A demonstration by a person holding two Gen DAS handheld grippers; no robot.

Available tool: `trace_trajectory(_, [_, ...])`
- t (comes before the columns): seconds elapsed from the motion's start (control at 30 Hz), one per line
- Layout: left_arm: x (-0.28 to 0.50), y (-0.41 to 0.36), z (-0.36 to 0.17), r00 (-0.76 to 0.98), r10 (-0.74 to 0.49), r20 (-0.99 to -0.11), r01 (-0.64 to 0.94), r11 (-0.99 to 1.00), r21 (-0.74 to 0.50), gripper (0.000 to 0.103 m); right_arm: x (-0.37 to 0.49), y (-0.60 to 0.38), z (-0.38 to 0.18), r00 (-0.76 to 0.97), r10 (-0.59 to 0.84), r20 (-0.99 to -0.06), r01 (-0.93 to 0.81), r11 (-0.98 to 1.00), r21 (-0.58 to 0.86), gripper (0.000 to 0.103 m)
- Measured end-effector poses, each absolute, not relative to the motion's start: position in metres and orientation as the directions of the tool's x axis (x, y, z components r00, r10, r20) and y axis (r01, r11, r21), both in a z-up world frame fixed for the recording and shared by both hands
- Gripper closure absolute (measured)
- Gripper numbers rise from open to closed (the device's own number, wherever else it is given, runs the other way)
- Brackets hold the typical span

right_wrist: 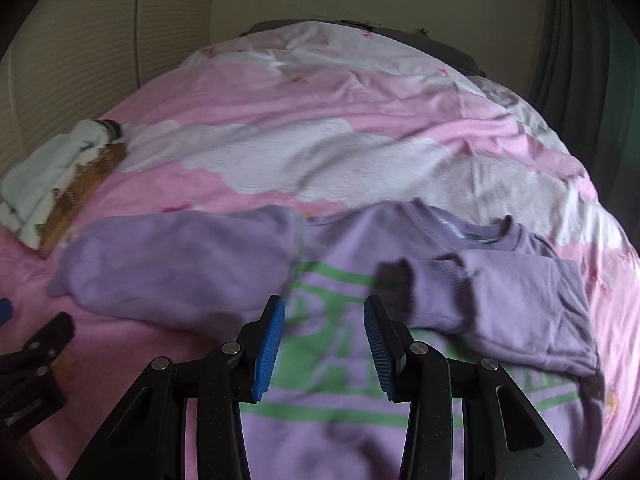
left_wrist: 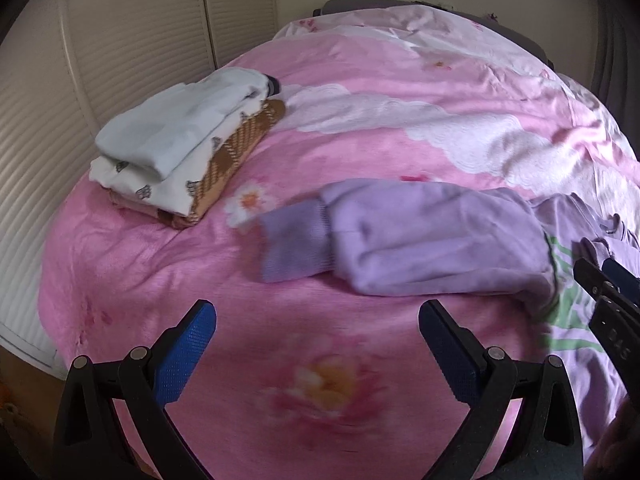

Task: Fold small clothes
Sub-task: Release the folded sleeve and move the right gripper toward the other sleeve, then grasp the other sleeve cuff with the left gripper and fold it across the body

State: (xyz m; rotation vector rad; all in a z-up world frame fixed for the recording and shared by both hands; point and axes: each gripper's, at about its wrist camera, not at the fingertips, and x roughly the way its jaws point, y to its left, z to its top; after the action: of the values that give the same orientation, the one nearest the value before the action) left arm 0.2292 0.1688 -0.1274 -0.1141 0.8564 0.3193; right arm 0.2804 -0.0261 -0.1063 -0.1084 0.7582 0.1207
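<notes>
Only the right wrist view shows the lilac sweatshirt's (right_wrist: 340, 360) green print and folded-in right sleeve (right_wrist: 500, 308) beneath the half-spread, empty right gripper (right_wrist: 324, 344), while the left gripper (left_wrist: 316, 344) hangs wide apart, empty, over pink bedding (left_wrist: 160, 260), folded stack (left_wrist: 180, 148) far left.

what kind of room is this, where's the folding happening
Most likely a bedroom: the purple sweatshirt lies on a bed under a pink flowered quilt, a stack of folded clothes sits near its edge, and pale louvered doors, probably a closet, stand behind.
</notes>
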Motion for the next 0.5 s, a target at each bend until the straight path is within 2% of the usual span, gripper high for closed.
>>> trace_trajectory(0.13, [0.227, 0.195, -0.132, 0.63, 0.195, -0.752, -0.312, 0.95, -0.015, 0.001, 0.269, -0.009, -0.103, 0.729, 0.084, -0.679, -0.161, 0.986, -0.051, 0.05])
trace_trajectory(0.23, [0.23, 0.212, -0.138, 0.64, 0.151, -0.753, -0.307, 0.949, -0.071, 0.011, 0.264, 0.001, -0.103, 0.733, 0.087, -0.675, -0.164, 0.985, -0.051, 0.049])
trace_trajectory(0.3, [0.236, 0.22, -0.144, 0.644, 0.11, -0.757, -0.297, 0.948, -0.115, 0.025, 0.262, 0.005, -0.103, 0.733, 0.091, -0.675, -0.164, 0.985, -0.045, 0.048])
trace_trajectory(0.37, [0.243, 0.225, -0.149, 0.647, 0.058, -0.76, -0.28, 0.946, -0.165, 0.034, 0.261, 0.008, -0.104, 0.734, 0.092, -0.673, -0.16, 0.986, -0.04, 0.048])
trace_trajectory(0.5, [0.255, 0.232, -0.155, 0.675, 0.019, -0.738, -0.271, 0.936, -0.223, 0.036, 0.26, 0.011, -0.106, 0.732, 0.099, -0.674, -0.156, 0.988, -0.025, 0.048])
